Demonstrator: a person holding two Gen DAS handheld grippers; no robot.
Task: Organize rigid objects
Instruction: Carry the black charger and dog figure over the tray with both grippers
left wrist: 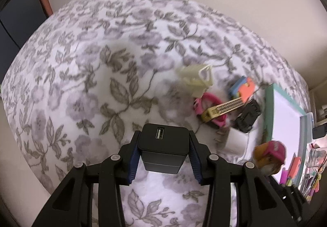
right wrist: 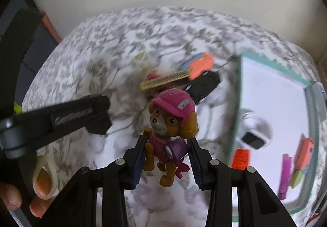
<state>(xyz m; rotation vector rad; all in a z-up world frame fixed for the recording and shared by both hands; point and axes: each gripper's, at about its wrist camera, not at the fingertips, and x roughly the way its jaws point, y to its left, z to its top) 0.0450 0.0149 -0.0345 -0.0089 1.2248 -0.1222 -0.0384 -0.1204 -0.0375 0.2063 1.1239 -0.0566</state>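
My left gripper is shut on a black USB charger block, held above the floral cover with its port facing up. My right gripper is shut on a toy puppy with a pink helmet, its pads pressing the pink body. The puppy also shows at the right of the left wrist view. Loose on the cover lie a cream clip, a pink ring toy, a wooden comb, an orange and blue block and a black toy car.
A teal-rimmed white tray stands at the right, holding an orange spool, a purple piece and an orange block. The left gripper's black body and a hand fill the right wrist view's left side. The floral cover ends at a wall behind.
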